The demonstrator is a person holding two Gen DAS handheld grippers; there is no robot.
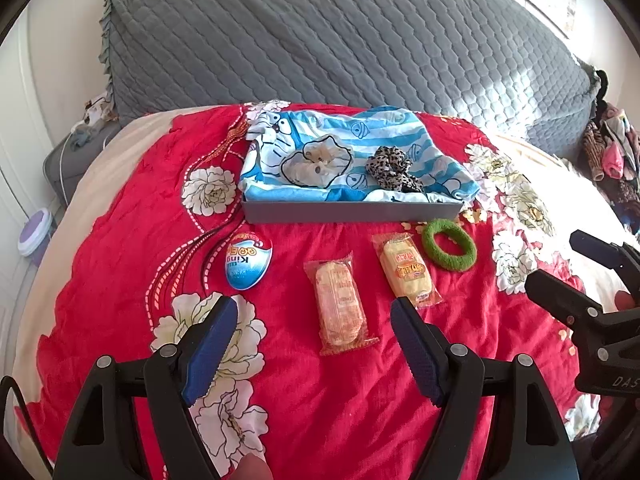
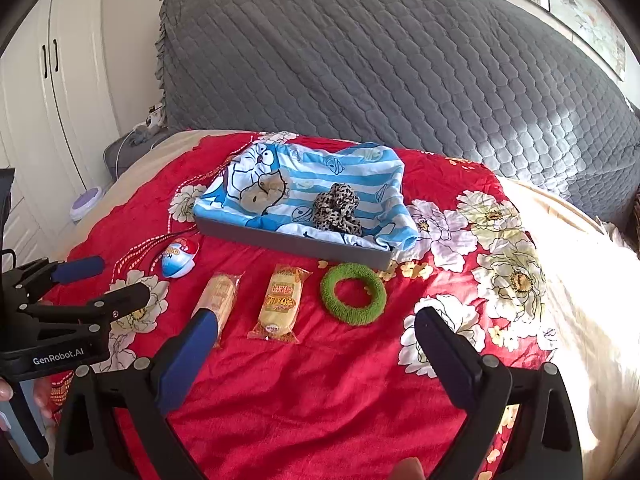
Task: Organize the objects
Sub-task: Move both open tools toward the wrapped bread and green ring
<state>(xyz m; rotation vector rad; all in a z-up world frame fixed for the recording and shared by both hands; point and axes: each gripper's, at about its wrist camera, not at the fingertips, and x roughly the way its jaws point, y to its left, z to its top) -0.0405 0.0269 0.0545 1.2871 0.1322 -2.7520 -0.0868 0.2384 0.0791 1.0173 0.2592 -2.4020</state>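
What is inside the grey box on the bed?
The grey box holds a blue striped cartoon cloth. On the cloth lie a pale frilly hair tie and a leopard-print one. The cloth covers the bottom, so anything underneath stays hidden.

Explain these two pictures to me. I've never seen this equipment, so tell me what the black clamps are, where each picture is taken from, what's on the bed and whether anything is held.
The clamps are hand-held two-finger grippers, one per hand, each carrying a camera looking along its fingers. One picture comes from the left gripper, the other from the right gripper. Both are open and hold nothing.

On the red floral bedspread lie an egg-shaped blue packet, two wrapped snack cakes and a green ring. Behind them a grey tray, lined with blue cartoon cloth, holds a leopard-print scrunchie and a pale one.
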